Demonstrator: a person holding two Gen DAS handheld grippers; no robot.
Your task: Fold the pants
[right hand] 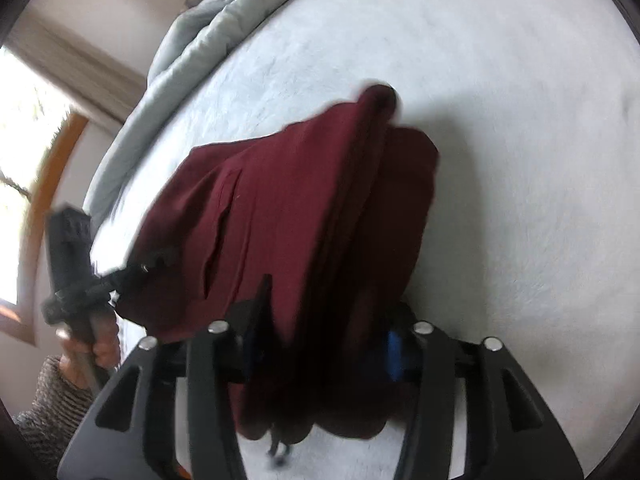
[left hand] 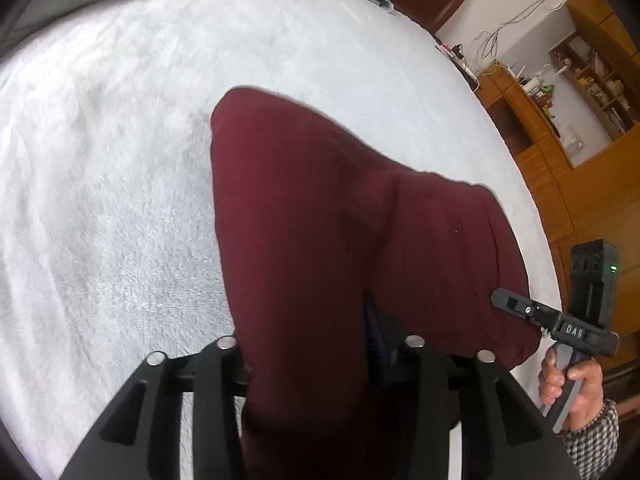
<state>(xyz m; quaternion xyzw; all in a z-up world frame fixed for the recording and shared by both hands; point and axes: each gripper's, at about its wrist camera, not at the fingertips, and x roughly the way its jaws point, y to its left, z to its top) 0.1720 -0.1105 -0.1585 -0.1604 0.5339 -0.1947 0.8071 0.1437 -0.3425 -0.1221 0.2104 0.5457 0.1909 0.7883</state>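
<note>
Maroon pants (left hand: 320,220) bunched over white bed (left hand: 100,180), gripped at 6 o'clock by left claw (left hand: 316,352), at 5 o'clock by right claw (right hand: 320,336). Both clamped on cloth. Risk: uneven pulling, layers slipping, fold going crooked.

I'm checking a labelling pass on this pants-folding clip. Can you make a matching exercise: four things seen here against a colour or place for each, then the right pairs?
Things:
1. pants
2. fleece blanket
3. quilt
4. cabinet

Descriptions:
A. wooden, against the wall past the bed's edge
B. grey, bunched along the far edge of the bed
C. dark red, draped between the jaws of the left gripper and the right gripper
D. white, spread under the garment

Pairs: 1-C, 2-D, 3-B, 4-A
</note>
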